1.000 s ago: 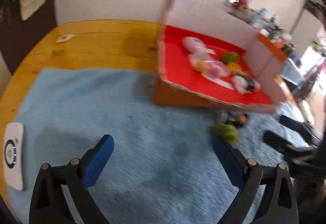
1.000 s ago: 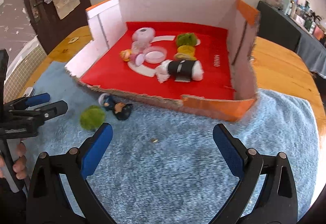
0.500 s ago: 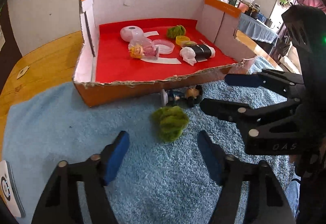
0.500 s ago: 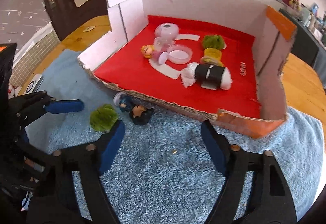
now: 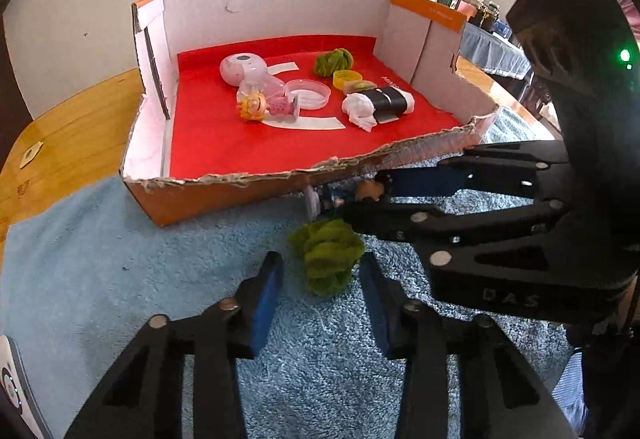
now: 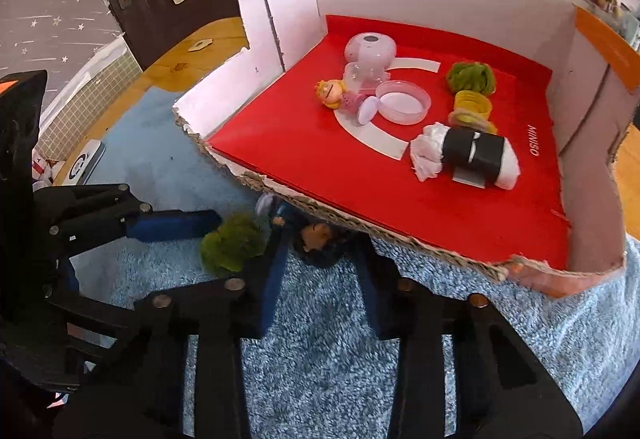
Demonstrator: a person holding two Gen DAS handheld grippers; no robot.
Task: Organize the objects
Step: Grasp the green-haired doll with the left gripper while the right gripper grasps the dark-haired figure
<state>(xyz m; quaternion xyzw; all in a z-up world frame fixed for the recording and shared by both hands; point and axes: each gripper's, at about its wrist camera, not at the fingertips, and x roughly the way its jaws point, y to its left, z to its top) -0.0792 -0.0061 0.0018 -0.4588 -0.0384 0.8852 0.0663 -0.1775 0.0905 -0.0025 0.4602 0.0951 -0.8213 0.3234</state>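
A green fuzzy ball (image 5: pixel 326 257) (image 6: pixel 232 245) lies on the blue mat in front of the cardboard box (image 5: pixel 240 179) (image 6: pixel 360 229). My left gripper (image 5: pixel 321 261) straddles it; its jaws are closing, a thin gap still showing on the ball's left side. Just behind, against the box's front wall, lies a dark-haired figurine (image 5: pixel 370 189) (image 6: pixel 316 239). My right gripper (image 6: pixel 320 253) (image 5: pixel 366 197) is closing onto its head, pads at both sides. On the box's red floor lie a pink round toy, a blonde figurine (image 6: pixel 332 93), a clear lid, another green ball and a black-banded white roll (image 5: pixel 380 103).
The blue fluffy mat (image 5: pixel 120 279) covers a wooden table (image 5: pixel 72 119). A white device (image 6: pixel 84 163) lies at the mat's left edge. The two grippers stand close side by side, the right one's body (image 5: pixel 560 239) filling the right of the left wrist view.
Both grippers went from wide open to narrow. The left one swung toward the box and came up around the green ball. The right one moved in onto the dark-haired figurine.
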